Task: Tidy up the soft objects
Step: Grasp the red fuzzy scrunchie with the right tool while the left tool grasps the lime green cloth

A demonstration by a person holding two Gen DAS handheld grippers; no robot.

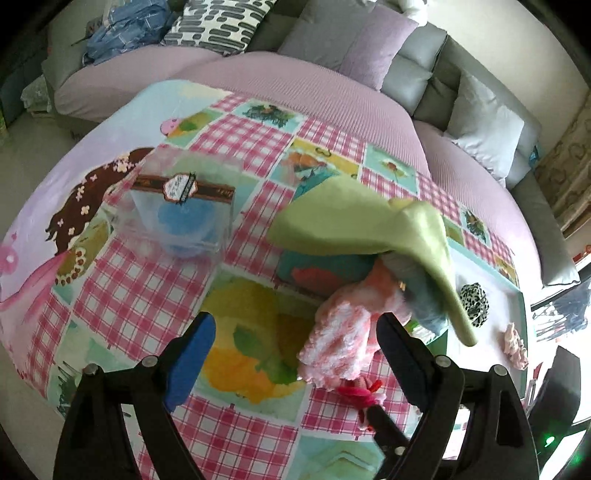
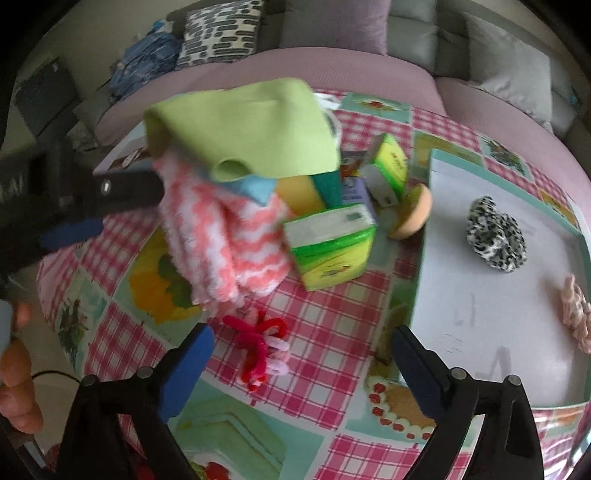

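patchwork tablecloth (image 1: 147, 295), lilac sofa (image 1: 295, 81), cushions (image 1: 221, 22)

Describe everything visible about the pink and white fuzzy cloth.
The pink and white fuzzy cloth is plush, with wavy coral and white stripes. It lies bunched on the checked tablecloth, its top tucked under the green cloth and a blue piece. A green box sits at its right edge; red pipe cleaners lie just below it.

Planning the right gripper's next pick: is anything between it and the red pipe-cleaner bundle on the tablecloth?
Nothing visible does. The right gripper is open with the red pipe-cleaner bundle lying uncovered just ahead; the pink striped fuzzy cloth sits beyond it.
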